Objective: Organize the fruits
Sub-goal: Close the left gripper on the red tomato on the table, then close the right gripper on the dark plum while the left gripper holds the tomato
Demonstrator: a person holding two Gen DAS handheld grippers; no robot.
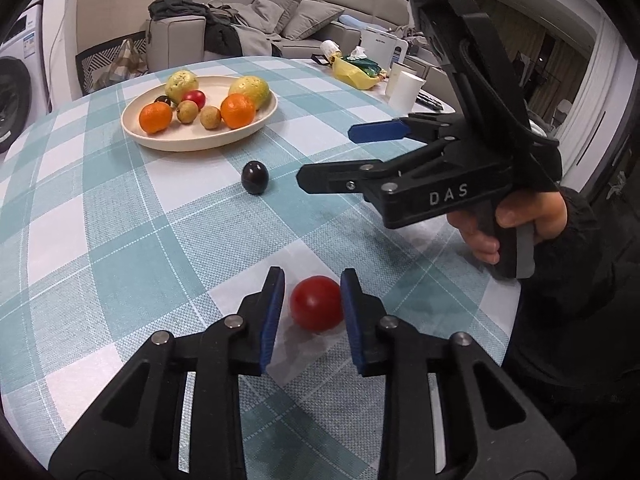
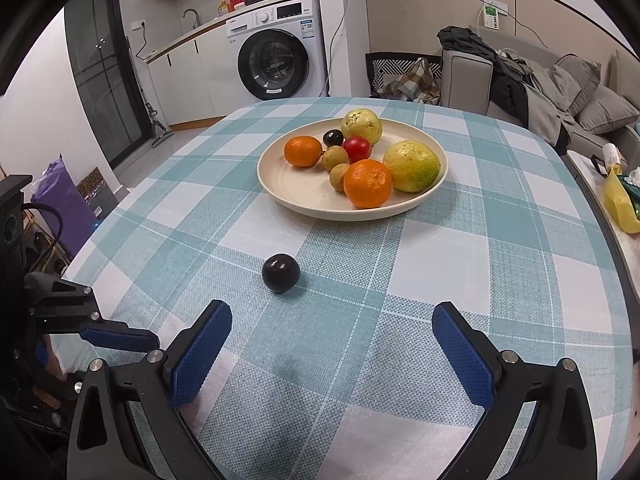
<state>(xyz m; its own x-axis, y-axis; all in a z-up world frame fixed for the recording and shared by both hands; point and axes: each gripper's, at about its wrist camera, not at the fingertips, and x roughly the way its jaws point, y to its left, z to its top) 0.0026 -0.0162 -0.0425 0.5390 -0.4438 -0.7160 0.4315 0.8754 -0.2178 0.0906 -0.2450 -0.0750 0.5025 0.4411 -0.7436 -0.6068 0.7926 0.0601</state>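
A small red tomato [image 1: 316, 304] lies on the checked tablecloth near the table's front edge, and my left gripper [image 1: 312, 276] is shut on it, blue pads on both sides. A dark round plum [image 1: 255, 177] [image 2: 281, 273] rests alone mid-table. Behind it the cream plate [image 1: 200, 142] [image 2: 304, 204] holds two oranges, two yellow-green fruits, small brown ones, a red tomato and a dark fruit. My right gripper [image 2: 332, 312] [image 1: 324, 154] hovers open and empty, just right of the plum. One left finger [image 2: 120, 338] shows at the left edge of the right wrist view.
A side table at the right carries white cups [image 1: 404, 90] and a yellow bag [image 1: 354, 72]. A sofa [image 1: 280, 20] stands behind the table, a washing machine [image 2: 276, 48] at the far wall. A hand [image 1: 516, 216] holds the right gripper's handle.
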